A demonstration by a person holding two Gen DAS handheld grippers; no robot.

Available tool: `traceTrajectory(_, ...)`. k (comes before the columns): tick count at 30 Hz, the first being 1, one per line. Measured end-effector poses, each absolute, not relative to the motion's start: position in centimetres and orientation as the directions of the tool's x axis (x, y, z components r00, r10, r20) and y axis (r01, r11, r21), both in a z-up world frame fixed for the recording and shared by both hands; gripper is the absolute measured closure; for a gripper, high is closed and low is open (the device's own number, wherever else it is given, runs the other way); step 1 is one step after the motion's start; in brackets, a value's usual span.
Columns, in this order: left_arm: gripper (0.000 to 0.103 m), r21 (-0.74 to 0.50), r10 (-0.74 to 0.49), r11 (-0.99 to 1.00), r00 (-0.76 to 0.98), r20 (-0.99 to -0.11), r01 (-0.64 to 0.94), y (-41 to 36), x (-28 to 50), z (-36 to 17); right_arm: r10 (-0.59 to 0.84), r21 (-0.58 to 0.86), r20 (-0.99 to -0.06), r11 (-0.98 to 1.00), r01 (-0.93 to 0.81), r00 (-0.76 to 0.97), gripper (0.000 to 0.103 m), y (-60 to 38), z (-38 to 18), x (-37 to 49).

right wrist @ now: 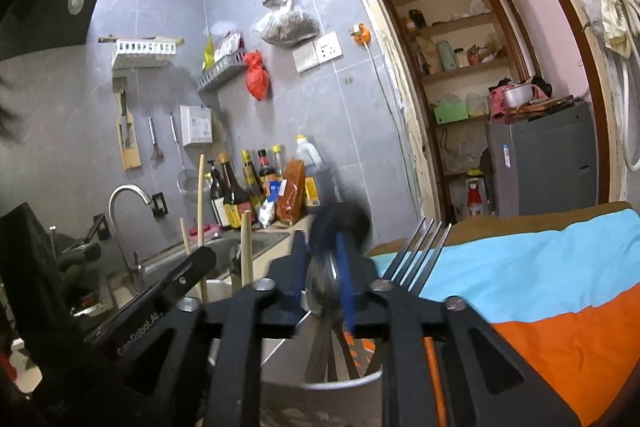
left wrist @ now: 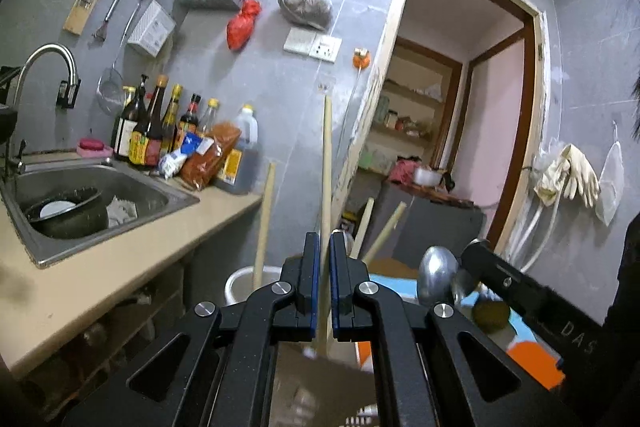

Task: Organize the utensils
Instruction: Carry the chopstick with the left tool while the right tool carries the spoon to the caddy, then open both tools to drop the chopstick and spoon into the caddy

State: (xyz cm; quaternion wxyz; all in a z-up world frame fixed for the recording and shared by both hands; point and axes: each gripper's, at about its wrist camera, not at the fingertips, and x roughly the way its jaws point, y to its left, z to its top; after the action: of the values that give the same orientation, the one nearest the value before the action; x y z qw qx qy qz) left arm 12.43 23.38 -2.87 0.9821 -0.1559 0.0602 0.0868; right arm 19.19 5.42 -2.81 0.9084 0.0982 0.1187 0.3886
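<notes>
At lower centre of the left wrist view, we are pinching a wooden chopstick (left wrist: 327,163) between our left gripper (left wrist: 324,247) fingers, above a white holder (left wrist: 240,281). In the right wrist view, our right gripper (right wrist: 320,259) fingers are standing narrowly apart around a spoon (right wrist: 325,285) in a metal cup (right wrist: 320,399), beside a fork (right wrist: 420,247).

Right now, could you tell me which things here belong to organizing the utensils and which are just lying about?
For the job:
- chopstick in the shut left claw
- white holder with more chopsticks
- spoon between the right claw's fingers
- fork
- metal cup

Lying about:
- sauce bottles
- sink
- red bag
- gloves
</notes>
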Motion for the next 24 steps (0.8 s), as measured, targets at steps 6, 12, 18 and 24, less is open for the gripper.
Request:
traceTrajectory(6, 0.087, -0.304, 0.132, 0.933, 0.969, -0.210, -0.193, 23.2, 12.0, -2.6, 0.743, 0.261, -0.160, 0.667, -0.698, 0.650, 0.083, 4.8, -1.8, 18.2)
traceTrajectory(12, 0.073, -0.324, 0.143, 0.921, 0.961, -0.235, -0.216, 22.5, 10.7, -1.1, 0.750, 0.266, -0.145, 0.658, -0.705, 0.645, 0.080, 3.3, 0.0, 17.7)
traceTrajectory(18, 0.057, -0.299, 0.157, 0.924, 0.950, -0.271, -0.238, 20.5, 10.0, 1.6, 0.729, 0.267, -0.156, 0.681, -0.682, 0.667, 0.068, 0.8, 1.5, 17.7)
traceTrajectory(24, 0.032, -0.293, 0.165, 0.920, 0.935, -0.315, -0.261, 18.2, 9.5, 3.9, 0.692, 0.257, -0.196, 0.720, -0.645, 0.695, 0.053, -2.7, 3.0, 17.6)
